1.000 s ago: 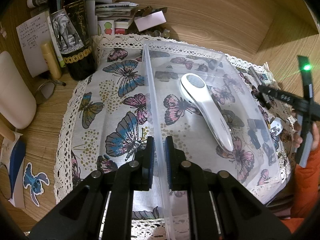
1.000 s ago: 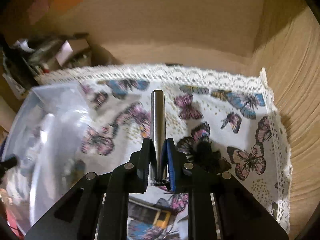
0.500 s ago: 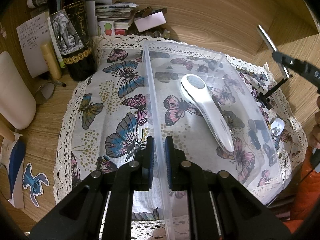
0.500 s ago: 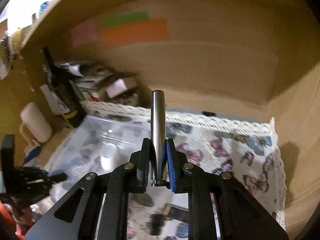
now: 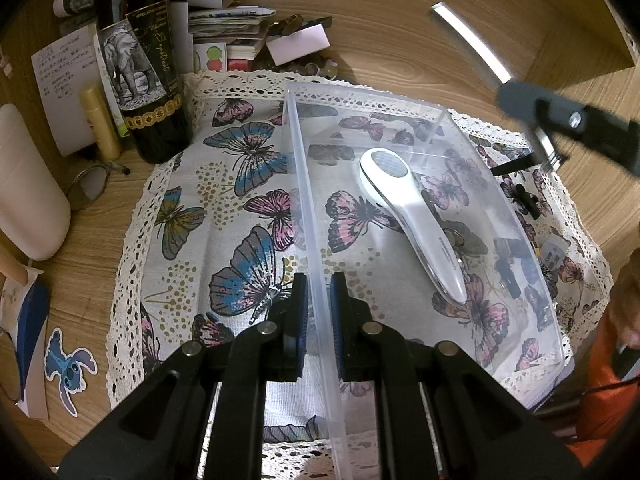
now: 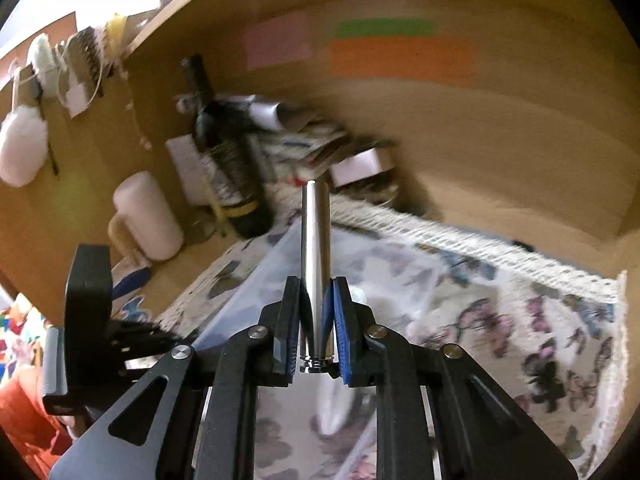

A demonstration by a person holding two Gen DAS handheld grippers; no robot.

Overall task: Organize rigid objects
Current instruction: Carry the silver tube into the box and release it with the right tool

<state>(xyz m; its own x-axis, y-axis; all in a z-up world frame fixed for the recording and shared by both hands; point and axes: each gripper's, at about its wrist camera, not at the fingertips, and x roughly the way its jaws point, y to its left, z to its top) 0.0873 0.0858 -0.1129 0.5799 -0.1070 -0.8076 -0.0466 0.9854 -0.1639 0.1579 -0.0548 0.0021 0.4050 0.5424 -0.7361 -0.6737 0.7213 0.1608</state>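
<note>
L gripper (image 5: 318, 312): jaws closed on left wall of clear bin (image 5: 308, 208), pads either side of wall. Bin sits on butterfly cloth (image 5: 224, 216); white handheld device (image 5: 416, 224) lies inside. R gripper (image 6: 316, 320): jaws clamped on metal tube (image 6: 315, 248), tube pointing fwd, held in air above bin's right side.

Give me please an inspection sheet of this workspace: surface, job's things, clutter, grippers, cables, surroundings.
Surface: wooden desk under a butterfly cloth.
Job's things: clear plastic bin holding a white handheld device; metal cylinder.
Clutter: wine bottle, papers, white jug, sticker.
Grippers: left gripper shut on the bin's wall; right gripper shut on the cylinder.
Cables: nothing seen.
Surroundings: wooden back panel with coloured notes.
</note>
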